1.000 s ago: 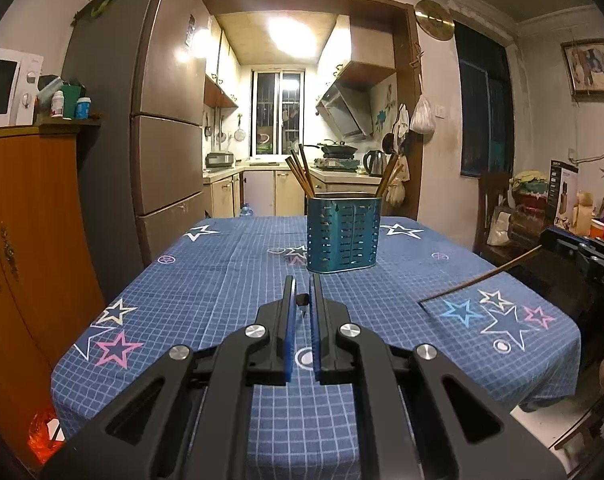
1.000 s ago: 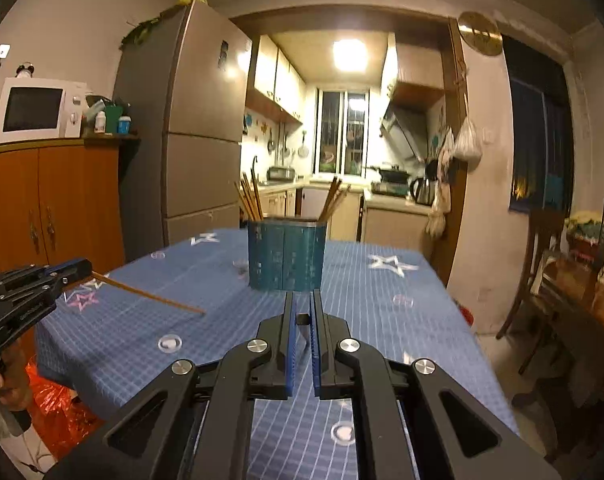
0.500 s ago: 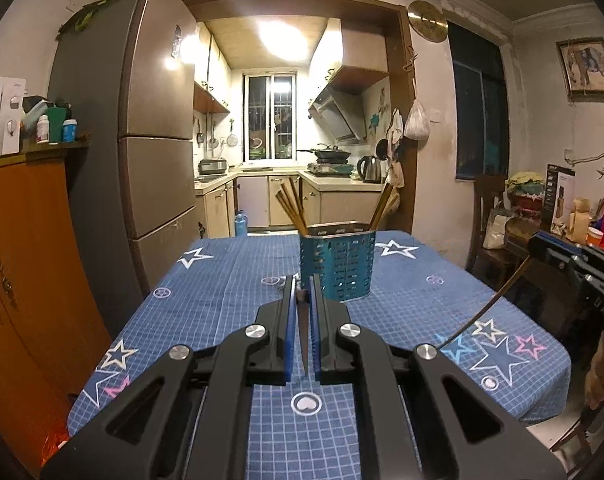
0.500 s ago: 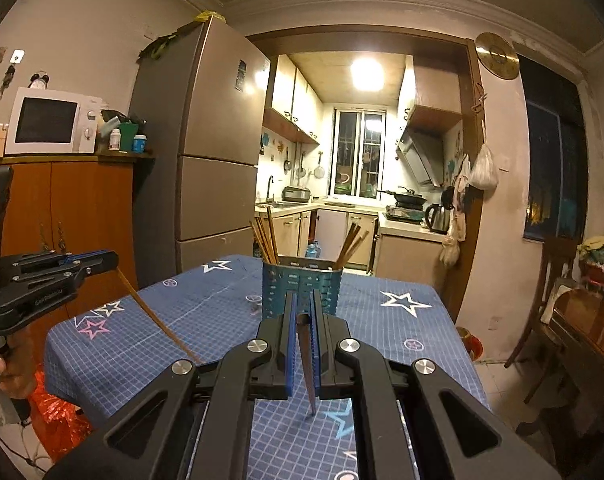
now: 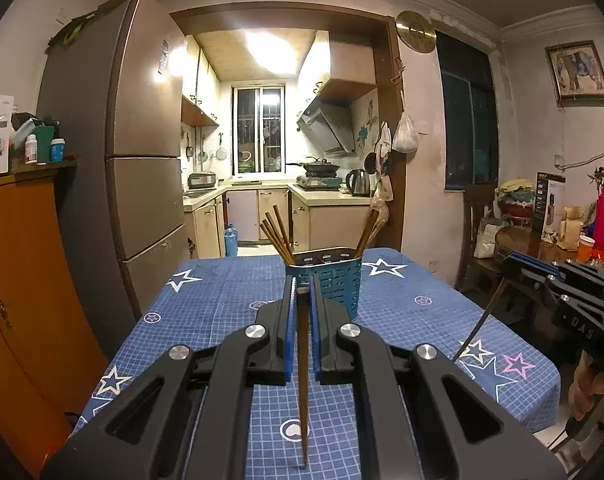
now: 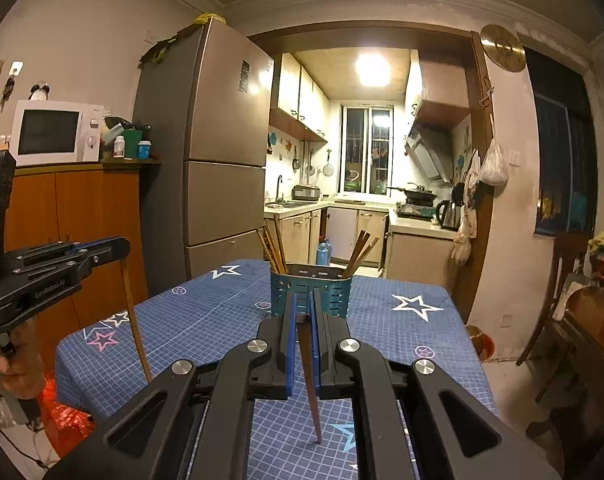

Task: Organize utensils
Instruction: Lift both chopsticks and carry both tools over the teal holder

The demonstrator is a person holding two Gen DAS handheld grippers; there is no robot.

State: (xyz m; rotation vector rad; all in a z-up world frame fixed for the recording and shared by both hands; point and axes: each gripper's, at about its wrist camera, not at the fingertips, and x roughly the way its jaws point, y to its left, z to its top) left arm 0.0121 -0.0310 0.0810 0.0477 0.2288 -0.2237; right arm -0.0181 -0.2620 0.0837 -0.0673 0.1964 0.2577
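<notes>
A teal perforated utensil holder (image 5: pixel 329 280) stands on the blue star-patterned tablecloth (image 5: pixel 222 304), with several brown chopsticks leaning in its left and right compartments. It also shows in the right wrist view (image 6: pixel 311 289). My left gripper (image 5: pixel 301 284) is shut on a brown chopstick (image 5: pixel 302 380) that hangs point-down above the cloth. My right gripper (image 6: pixel 301 300) is shut on another chopstick (image 6: pixel 312 392), also hanging down. Each gripper appears in the other's view, the right one (image 5: pixel 514 260) at the right edge and the left one (image 6: pixel 114 246) at the left edge. Both are raised, short of the holder.
A tall fridge (image 5: pixel 142 160) and an orange cabinet (image 5: pixel 22 280) with a microwave (image 6: pixel 54 132) stand left of the table. A dark side table (image 5: pixel 542 236) with bottles and boxes and a wooden chair (image 6: pixel 562 300) stand to the right. The kitchen lies behind.
Both grippers have risen and tilted, so the chopsticks they hold swung from nearly level to hanging almost straight down. The holder now sits lower and farther off in both views.
</notes>
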